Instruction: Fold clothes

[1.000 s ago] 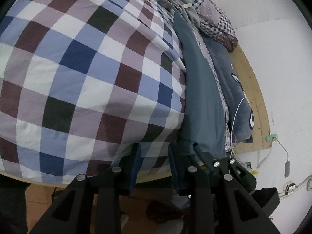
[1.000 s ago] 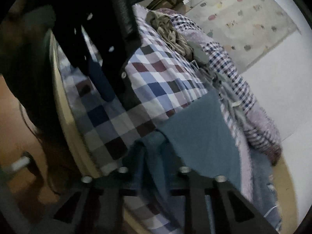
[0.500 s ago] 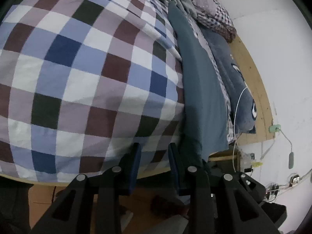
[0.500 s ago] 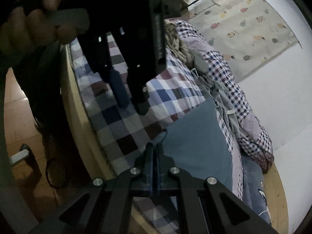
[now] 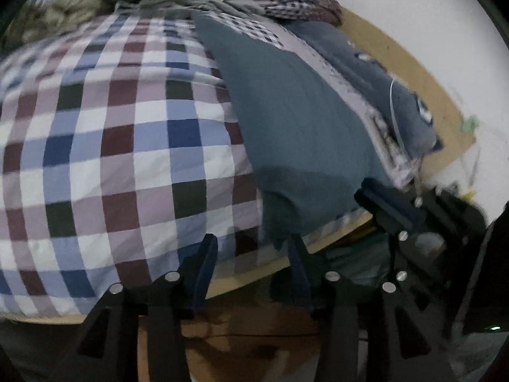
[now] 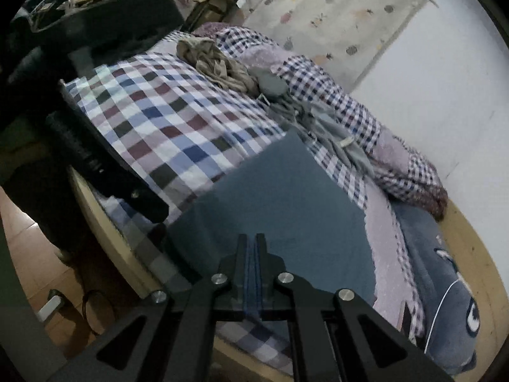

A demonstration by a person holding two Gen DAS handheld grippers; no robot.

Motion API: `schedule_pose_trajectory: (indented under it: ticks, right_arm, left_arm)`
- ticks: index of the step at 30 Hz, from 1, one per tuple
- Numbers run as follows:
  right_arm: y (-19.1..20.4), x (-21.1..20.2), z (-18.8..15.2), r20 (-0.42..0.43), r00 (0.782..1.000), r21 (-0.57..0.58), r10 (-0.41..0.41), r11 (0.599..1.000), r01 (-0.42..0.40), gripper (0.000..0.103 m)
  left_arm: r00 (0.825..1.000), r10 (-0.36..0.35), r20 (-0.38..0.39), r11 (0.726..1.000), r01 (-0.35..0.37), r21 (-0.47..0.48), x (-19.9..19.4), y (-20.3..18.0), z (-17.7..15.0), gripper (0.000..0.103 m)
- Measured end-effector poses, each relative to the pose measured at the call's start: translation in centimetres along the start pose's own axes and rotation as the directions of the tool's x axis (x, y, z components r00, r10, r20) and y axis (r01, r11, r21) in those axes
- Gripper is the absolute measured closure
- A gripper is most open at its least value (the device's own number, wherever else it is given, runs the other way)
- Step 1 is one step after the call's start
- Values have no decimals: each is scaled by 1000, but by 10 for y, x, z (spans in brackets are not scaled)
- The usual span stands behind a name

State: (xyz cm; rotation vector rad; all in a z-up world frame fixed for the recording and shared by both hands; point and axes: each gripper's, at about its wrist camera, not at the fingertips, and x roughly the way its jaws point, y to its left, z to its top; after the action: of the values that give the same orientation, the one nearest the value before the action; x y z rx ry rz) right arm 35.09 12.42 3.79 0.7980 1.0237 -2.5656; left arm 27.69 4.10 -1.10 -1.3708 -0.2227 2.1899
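A teal-blue garment (image 6: 286, 200) lies flat on the checkered bedspread (image 6: 165, 111) near the bed's front edge; it also shows in the left wrist view (image 5: 286, 121). My right gripper (image 6: 252, 242) is shut on the garment's near edge. My left gripper (image 5: 253, 248) is open and empty just in front of the bed's edge, beside the garment's hanging corner. The right gripper's body shows at the right of the left wrist view (image 5: 413, 222).
Crumpled beige and grey clothes (image 6: 219, 63) lie at the back of the bed beside a small-check quilt (image 6: 350, 108). A blue cartoon pillow (image 6: 445, 273) lies at the right. The wooden bed frame (image 5: 413, 73) and the floor (image 5: 254, 334) are below.
My right gripper has shut on the teal garment's near edge. My left gripper has swung so that more of the garment and the back of the bed show.
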Motion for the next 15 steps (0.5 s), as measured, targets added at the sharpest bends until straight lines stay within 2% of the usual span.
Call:
schedule_pose_trajectory:
  ticks: [4,9,13,14,15]
  right_arm:
    - [9,-4,-3,-3,1000,-13,29,999,-29,97]
    - [2,0,-8,-17,999,21,31,999,-31,96]
    - [-6,2,-13,-33,999,48,31,998,-30,96]
    - [-7,2,-14,-34,999,48,31,998,-29,96]
    - [-7,2,-15,-34,999,46,32,998,-31,96]
  left_arm:
    - [995,97,21,987,-99,129,6,-19,-3,54]
    - [990,136,27,960,-138,243,17,-34,-4,54]
    - [985,150,84,945,-168,282,13,-35,0,55]
    - [985,147,89,944,-167,285,12,-34,1,68]
    - [986,143,86,945,-162,284,13,-33,2,90]
